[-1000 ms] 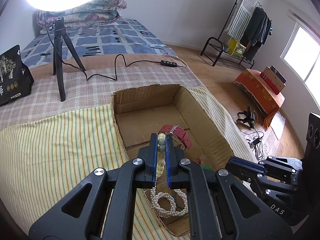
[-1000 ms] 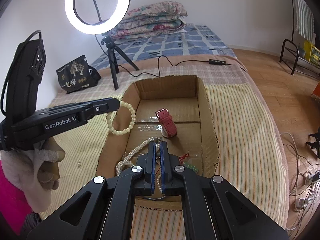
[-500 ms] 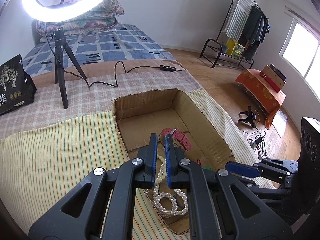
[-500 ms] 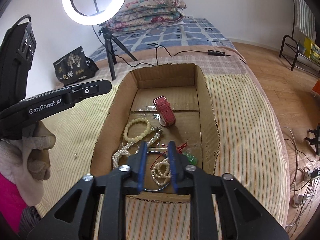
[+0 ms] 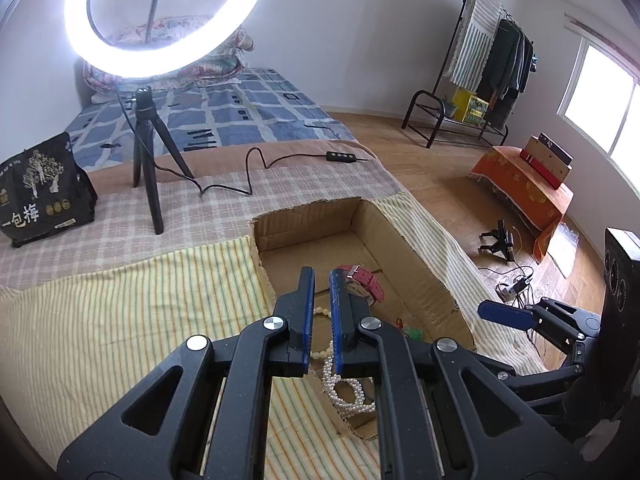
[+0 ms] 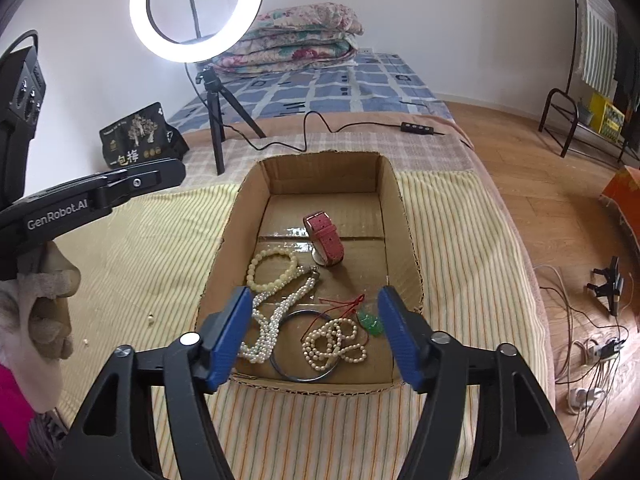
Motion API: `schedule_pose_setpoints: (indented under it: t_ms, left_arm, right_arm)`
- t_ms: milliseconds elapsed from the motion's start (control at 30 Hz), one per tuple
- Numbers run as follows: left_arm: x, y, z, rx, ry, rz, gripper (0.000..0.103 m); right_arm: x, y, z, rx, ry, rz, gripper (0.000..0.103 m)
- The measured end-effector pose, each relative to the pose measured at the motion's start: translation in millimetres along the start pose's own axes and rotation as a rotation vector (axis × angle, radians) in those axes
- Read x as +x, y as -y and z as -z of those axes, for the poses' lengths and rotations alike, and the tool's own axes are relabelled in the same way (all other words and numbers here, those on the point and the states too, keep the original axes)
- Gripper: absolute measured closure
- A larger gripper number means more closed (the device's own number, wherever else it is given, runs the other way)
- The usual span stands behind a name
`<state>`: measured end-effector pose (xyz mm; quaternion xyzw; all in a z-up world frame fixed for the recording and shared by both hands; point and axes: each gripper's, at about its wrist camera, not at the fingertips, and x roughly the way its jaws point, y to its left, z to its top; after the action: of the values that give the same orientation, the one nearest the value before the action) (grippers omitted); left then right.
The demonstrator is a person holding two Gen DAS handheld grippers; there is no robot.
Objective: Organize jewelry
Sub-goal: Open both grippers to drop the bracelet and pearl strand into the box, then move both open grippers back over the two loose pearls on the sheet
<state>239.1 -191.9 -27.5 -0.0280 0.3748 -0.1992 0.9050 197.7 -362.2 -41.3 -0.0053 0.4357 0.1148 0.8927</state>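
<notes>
An open cardboard box [image 6: 404, 220] lies on the striped bed cover. Inside lie a red watch [image 6: 325, 238], a cream bead bracelet [image 6: 272, 270], a white pearl necklace [image 6: 276, 316], a metal bangle [image 6: 304, 376], a small pearl string [image 6: 334, 344] and a green pendant on red cord [image 6: 370, 322]. My right gripper [image 6: 314, 330] is open wide above the box's near end, empty. My left gripper [image 5: 321, 294] hangs above the box's left side, jaws nearly together with a small gap, holding nothing. The watch [image 5: 362, 280] and pearls [image 5: 348, 392] show below it.
A ring light on a tripod [image 6: 212, 128] stands behind the box with its cable and remote [image 6: 418, 128]. A black bag [image 6: 140, 140] sits at the back left. Folded quilts [image 6: 296, 40] lie at the bed head. The bed edge and wooden floor [image 6: 560, 220] are to the right.
My left gripper let the cream bead bracelet go into the box and rose away. My right gripper opened wide, leaving the small pearl string in the box.
</notes>
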Motion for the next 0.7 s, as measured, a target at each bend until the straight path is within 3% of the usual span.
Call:
schedule_pose_setpoints:
  t_ms: [100, 200, 333, 700]
  left_arm:
    - [-12, -4, -1, 0.003, 0.020, -0.005, 0.066]
    - [-26, -8, -1, 0.010, 0.040, -0.020, 0.064]
    - [-43, -16, 1, 0.015, 0.067, -0.044, 0.045]
    - [-79, -42, 16, 0.043, 0.082, -0.090, 0.044]
  right_arm:
    - [-4, -6, 0, -0.011, 0.003, 0.017, 0.034]
    - [-7, -13, 0, -0.020, 0.003, 0.040, 0.026]
    - [-10, -21, 0, -0.031, 0.011, 0.070, 0.025]
    - [-11, -44, -2, -0.056, 0.046, 0.114, 0.025]
